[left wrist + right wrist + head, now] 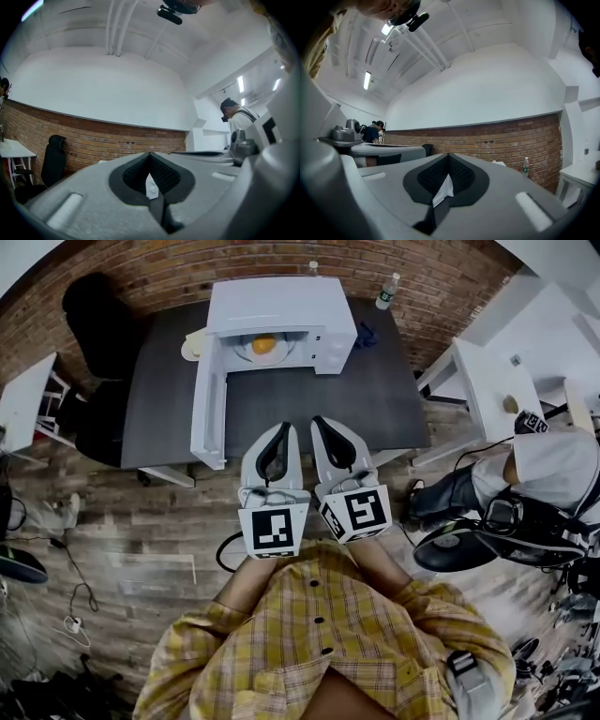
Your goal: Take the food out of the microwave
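Observation:
A white microwave [281,306] stands at the back of the dark table [375,399], its door [208,413] swung open to the left. Inside, an orange piece of food [264,344] lies on a white plate [246,354]. My left gripper [281,427] and right gripper [322,421] hang side by side over the table's front edge, pointing toward the microwave and well short of it. Both are shut with nothing between the jaws. The left gripper [150,153] and right gripper [449,154] views look level at the brick wall; the microwave is mostly hidden behind the jaws.
A water bottle [386,292] stands at the table's back right corner, a blue object [366,334] right of the microwave, a pale dish [192,343] to its left. A black chair [94,306] sits left of the table. A white desk [497,381] and a seated person [553,465] are at right.

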{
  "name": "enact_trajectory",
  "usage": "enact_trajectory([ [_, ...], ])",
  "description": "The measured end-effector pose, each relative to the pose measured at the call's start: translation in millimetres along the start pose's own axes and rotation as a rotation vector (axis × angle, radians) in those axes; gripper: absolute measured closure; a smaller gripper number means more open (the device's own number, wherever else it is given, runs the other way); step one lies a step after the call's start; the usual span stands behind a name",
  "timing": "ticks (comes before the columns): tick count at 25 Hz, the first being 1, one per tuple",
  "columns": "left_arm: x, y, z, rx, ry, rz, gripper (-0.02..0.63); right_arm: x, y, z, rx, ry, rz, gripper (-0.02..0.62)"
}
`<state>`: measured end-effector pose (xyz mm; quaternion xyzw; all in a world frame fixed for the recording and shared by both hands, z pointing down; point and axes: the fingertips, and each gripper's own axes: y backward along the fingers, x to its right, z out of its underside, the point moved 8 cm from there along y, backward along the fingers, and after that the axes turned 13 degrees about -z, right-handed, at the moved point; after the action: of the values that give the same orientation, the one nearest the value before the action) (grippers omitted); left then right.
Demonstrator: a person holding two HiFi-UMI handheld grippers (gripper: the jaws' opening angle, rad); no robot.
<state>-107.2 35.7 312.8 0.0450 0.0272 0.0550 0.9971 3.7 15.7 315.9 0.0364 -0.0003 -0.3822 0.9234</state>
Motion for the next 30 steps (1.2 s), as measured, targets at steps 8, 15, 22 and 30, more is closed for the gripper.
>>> enact_trajectory([
  [8, -27, -26, 8, -0.035, -0.019, 0.034, 0.607, 1, -27, 12, -0.008, -0.017, 0.035, 0.592],
  [15, -34, -39, 9, -0.05, -0.013, 0.049, 0.607, 11, -38, 14, -0.018, -0.037, 0.065, 0.593],
  [22, -38, -55, 14, -0.065, 0.001, 0.035, 0.607, 21, -53, 19, -0.03, -0.041, 0.038, 0.592],
  [30, -35, -88, 30, -0.111, 0.003, 0.01, 0.607, 49, -71, 25, -0.036, -0.044, 0.012, 0.593],
])
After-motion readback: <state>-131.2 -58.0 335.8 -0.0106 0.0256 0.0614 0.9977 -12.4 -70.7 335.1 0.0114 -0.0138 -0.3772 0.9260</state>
